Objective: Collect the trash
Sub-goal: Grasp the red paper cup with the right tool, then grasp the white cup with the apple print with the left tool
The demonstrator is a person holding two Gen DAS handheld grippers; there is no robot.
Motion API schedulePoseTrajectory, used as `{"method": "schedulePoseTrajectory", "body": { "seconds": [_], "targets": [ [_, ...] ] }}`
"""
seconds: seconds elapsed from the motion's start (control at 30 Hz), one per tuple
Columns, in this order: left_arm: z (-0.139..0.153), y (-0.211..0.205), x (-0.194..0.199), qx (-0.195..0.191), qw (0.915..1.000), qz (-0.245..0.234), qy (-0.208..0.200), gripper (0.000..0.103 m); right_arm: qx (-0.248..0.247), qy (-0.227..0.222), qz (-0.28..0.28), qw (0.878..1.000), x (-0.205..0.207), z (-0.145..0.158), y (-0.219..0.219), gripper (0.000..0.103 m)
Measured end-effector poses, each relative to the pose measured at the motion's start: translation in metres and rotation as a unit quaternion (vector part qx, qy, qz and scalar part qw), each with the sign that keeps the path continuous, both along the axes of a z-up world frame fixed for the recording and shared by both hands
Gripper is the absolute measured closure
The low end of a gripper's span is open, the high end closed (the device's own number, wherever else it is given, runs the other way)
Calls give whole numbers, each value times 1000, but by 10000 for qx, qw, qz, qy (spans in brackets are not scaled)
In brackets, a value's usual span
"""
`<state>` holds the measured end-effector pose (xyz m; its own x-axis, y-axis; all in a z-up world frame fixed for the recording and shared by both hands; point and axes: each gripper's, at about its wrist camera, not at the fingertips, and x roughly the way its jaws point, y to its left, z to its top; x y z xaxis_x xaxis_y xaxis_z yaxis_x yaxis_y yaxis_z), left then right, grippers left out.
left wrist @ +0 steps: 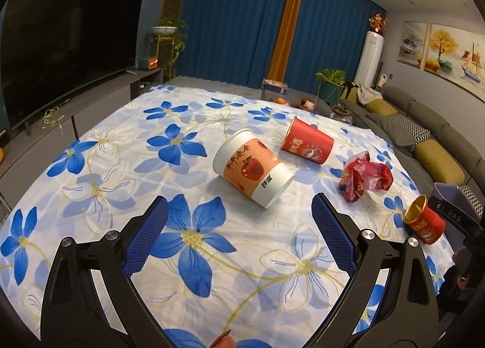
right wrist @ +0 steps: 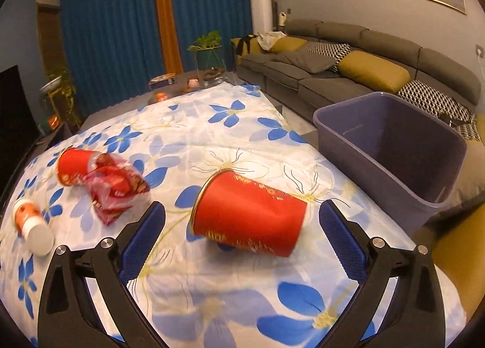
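Note:
A table with a blue-flower cloth [left wrist: 182,142] holds trash. A white and orange paper cup [left wrist: 253,172] lies on its side just ahead of my open, empty left gripper [left wrist: 239,211]. Behind it lie a red cup [left wrist: 307,143], a crumpled red wrapper [left wrist: 365,176] and, at the right edge, a red cup with a gold rim [left wrist: 424,219]. In the right wrist view that gold-rimmed cup [right wrist: 248,214] lies on its side between the tips of my open right gripper [right wrist: 242,214]. The wrapper [right wrist: 116,189], the far red cup [right wrist: 72,166] and the white cup [right wrist: 33,226] lie to its left.
A grey plastic bin [right wrist: 391,148], open and empty, stands off the table's right edge. A grey sofa [right wrist: 348,60] with yellow cushions runs behind it. A TV [left wrist: 66,45] on a low cabinet is to the left. Blue curtains and plants are at the back.

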<state>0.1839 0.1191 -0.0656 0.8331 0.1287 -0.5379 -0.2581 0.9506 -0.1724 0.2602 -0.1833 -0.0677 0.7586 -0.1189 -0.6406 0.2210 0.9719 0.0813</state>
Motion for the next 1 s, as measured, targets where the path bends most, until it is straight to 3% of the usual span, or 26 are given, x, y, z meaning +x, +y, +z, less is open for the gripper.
{"method": "schedulePoseTrajectory", "body": {
  "seconds": [0.33, 0.5, 1.0],
  "targets": [
    [-13, 10, 2, -407, 9991, -118, -65, 9, 192, 248, -270, 9991, 18, -19, -11, 6],
    [-16, 13, 4, -541, 9984, -140, -23, 9, 393, 352, -254, 9983, 20, -27, -17, 16],
    [-22, 13, 8, -697, 9973, -169, 160, 9, 471, -73, -1, 9989, 5, -22, -18, 18]
  ]
}}
